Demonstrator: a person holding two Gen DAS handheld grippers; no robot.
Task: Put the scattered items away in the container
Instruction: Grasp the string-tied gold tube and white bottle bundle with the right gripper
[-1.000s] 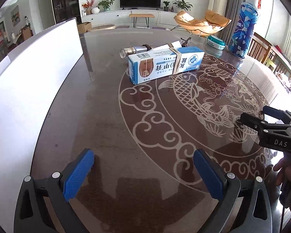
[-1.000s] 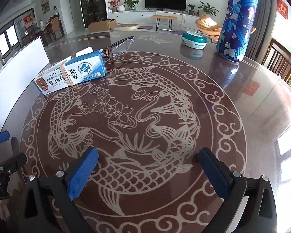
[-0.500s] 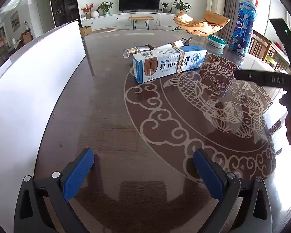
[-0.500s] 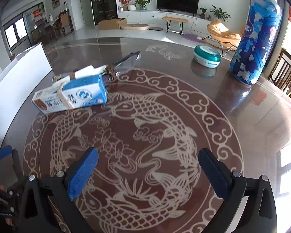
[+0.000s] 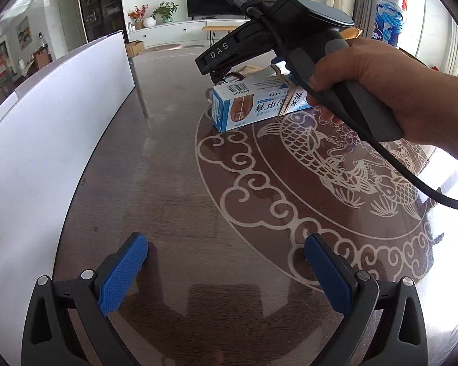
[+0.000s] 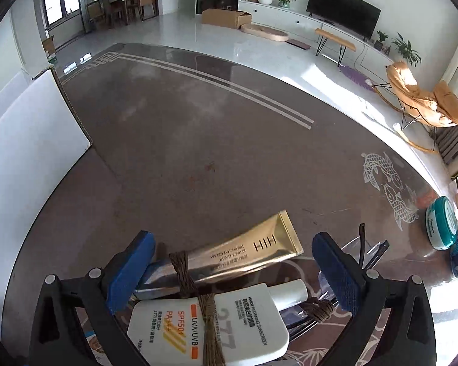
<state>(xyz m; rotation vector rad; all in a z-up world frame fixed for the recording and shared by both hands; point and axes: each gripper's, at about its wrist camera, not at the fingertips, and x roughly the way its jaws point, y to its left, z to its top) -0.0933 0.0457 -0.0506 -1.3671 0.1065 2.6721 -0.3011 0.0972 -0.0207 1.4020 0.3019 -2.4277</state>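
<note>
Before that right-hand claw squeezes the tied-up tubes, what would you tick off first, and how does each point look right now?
1. Right gripper open: ok, blue pads apart.
2. Bundle between the pads: ok, white sunscreen tube and gold cream tube lie between them.
3. Brown twine binding the tubes: ok, wrapped round both.
4. Blue-and-white medicine box tied into the same bundle: cannot tell.
5. Left gripper out of the way: ok, open over bare brown table.
6. White container open to receive: cannot tell, only its wall shows.

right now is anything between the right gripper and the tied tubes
Nothing visible: the right gripper is open directly over the gold tube and white sunscreen tube, which lie between its fingers.
</note>
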